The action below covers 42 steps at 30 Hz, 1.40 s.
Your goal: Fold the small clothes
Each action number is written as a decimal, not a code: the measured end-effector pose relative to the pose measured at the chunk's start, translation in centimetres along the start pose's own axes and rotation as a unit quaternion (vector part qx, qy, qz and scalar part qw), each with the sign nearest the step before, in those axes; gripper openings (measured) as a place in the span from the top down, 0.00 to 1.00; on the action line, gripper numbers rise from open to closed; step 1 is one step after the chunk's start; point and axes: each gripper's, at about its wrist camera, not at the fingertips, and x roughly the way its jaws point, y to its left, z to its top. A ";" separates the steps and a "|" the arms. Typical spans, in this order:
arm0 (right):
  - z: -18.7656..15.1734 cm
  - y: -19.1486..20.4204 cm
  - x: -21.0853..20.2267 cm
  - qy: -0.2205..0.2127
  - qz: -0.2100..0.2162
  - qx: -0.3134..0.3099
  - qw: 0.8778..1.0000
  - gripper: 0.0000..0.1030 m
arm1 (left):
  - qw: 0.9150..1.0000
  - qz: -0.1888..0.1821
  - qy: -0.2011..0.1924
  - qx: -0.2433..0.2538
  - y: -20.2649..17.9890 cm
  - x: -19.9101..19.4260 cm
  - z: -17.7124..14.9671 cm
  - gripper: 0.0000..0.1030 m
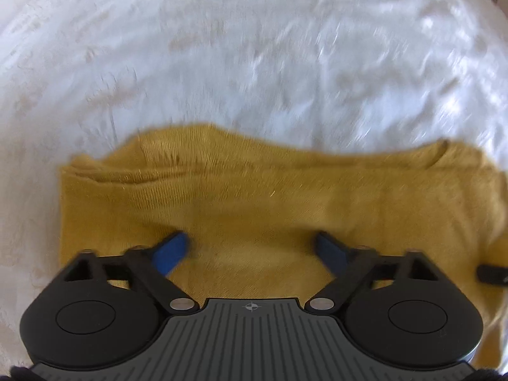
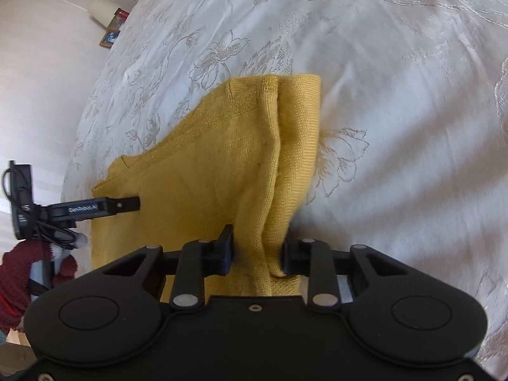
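Note:
A mustard-yellow knit garment [image 1: 254, 197] lies partly folded on a white bedspread. My left gripper [image 1: 252, 247] hovers over its near part, pointing steeply down. Its blue-padded fingers [image 1: 173, 254] stand wide apart, with only flat cloth below and nothing pinched. In the right wrist view the garment [image 2: 203, 171] has a raised fold running toward the camera. My right gripper [image 2: 258, 250] has its two pads closed against that fold from both sides. The left gripper [image 2: 127, 204] shows side-on at the garment's left edge.
The white bedspread [image 2: 397, 101] with pale embroidered flowers spreads out on all sides. Beyond its far left edge stand a lampshade [image 2: 101, 11] and a small picture frame [image 2: 109, 38] by a pale wall. A dark red knit sleeve [image 2: 19, 273] is at the lower left.

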 end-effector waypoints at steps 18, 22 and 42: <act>-0.2 -0.9 -0.4 -0.003 0.051 0.053 0.997 0.41 | 0.999 0.020 -0.025 0.042 -3.1 -0.4 0.8 0.23; -0.5 -0.4 -0.6 -0.001 0.046 0.039 0.998 0.40 | 1.000 0.011 -0.021 0.019 -2.7 -2.6 -3.3 0.23; 0.2 12.2 -2.5 -0.023 0.000 -0.035 0.999 0.71 | 0.996 -0.051 -0.061 -0.041 7.6 -7.6 -11.6 0.22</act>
